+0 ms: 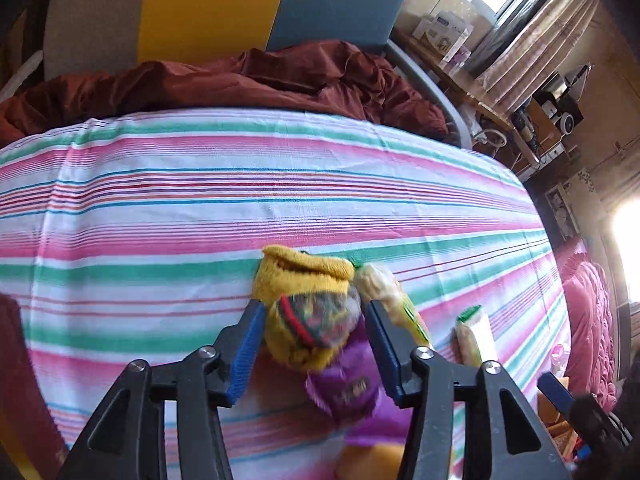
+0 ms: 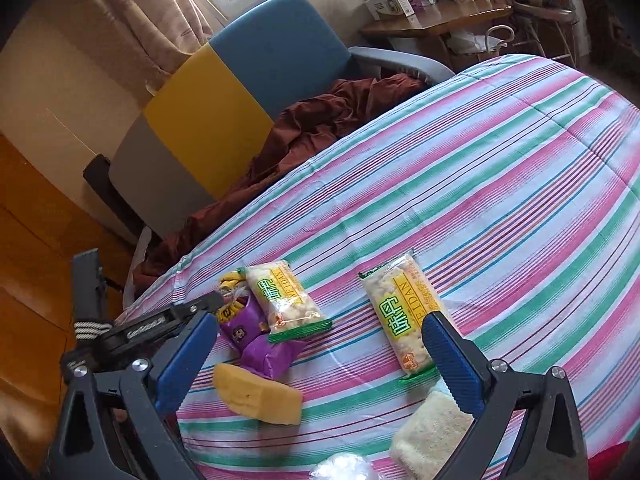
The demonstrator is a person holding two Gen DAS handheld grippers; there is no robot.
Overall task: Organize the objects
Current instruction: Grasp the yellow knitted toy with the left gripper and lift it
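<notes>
My left gripper (image 1: 312, 320) has its blue jaws closed around a yellow knitted item with a red-green-patterned band (image 1: 308, 312), held over a purple snack packet (image 1: 348, 388). In the right wrist view the left gripper (image 2: 208, 304) reaches the same yellow item (image 2: 232, 284) and purple packet (image 2: 248, 336). Two rice-cracker packets lie on the striped cloth: one beside the purple packet (image 2: 286, 300), one further right (image 2: 404, 316). My right gripper (image 2: 320, 356) is open and empty above the cloth, its right finger near that second packet. A yellow sponge (image 2: 256, 394) lies in front.
A striped cloth (image 2: 500, 184) covers the table. A cream scrub pad (image 2: 432, 432) and a clear plastic bag (image 2: 344, 468) lie at the near edge. A chair with rust-red fabric (image 2: 320, 120) stands behind the table; a wooden desk with boxes (image 2: 432, 20) is beyond.
</notes>
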